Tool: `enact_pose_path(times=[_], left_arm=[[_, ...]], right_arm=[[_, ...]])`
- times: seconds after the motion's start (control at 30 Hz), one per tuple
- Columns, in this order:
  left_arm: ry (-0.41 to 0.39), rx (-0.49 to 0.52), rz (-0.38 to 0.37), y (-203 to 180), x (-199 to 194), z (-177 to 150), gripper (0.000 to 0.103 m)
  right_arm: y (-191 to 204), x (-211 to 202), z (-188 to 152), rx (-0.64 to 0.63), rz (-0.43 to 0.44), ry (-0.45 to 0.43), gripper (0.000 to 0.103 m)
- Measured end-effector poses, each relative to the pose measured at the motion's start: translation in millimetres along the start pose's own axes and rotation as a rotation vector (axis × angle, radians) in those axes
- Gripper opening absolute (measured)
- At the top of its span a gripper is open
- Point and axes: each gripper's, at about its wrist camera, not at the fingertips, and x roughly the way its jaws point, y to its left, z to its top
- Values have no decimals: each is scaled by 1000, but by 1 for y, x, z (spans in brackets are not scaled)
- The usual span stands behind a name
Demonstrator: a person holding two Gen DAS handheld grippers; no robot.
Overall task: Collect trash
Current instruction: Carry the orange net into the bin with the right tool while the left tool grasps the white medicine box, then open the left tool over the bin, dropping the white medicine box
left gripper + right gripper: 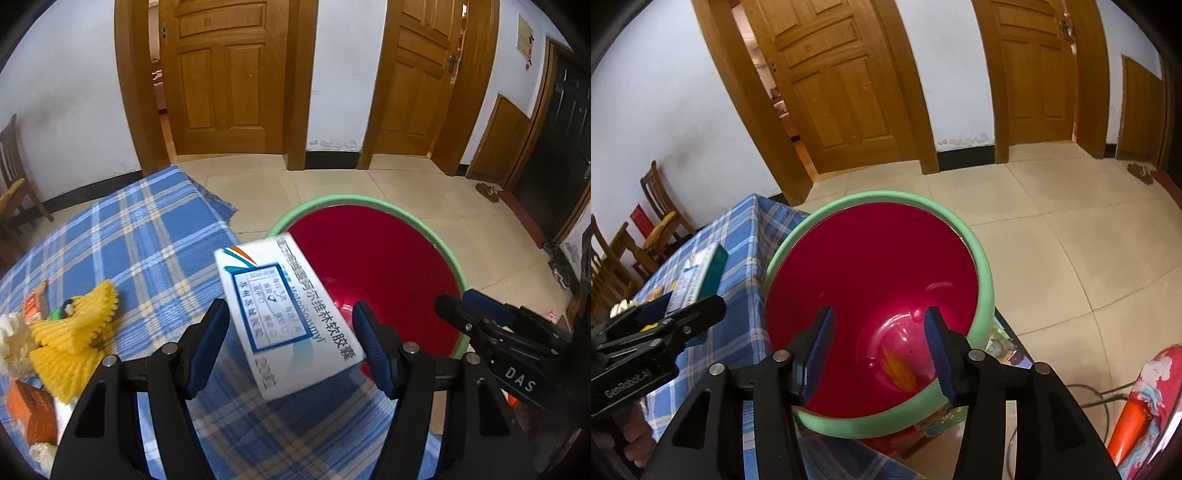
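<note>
You are carrying the white medicine box [284, 317] between the left gripper's [291, 343] fingers, tilted over the red bin's [982, 273] near rim for dropping, while the right gripper [879, 354] is hovering, fingers wide and empty, above the bin beside the desk [147, 236].

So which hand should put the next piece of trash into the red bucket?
Left. The left gripper has the white medicine box between its jaws at the red bucket's green rim. The right gripper hangs open and empty over the bucket, where one orange piece already lies.
</note>
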Motion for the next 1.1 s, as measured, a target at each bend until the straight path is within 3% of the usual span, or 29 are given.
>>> enact_pose_path(times=[0.17,0.53,0.83,1.1], left_arm=[[8,15,-33,-10,12,2,65],[14,3,-9,-14,12,1,65],[-7,-26,33,-3,-12,-4,73],[-24,-72,83,17,-45,-15,75]], right_arm=[[-9,-10,2,38,-19,-23,52],[-20,-25,-3,66,-40,-49,53],[-9,-32,-2,61,-14,-58,67],[10,-42,-7,35,25,-58,69]])
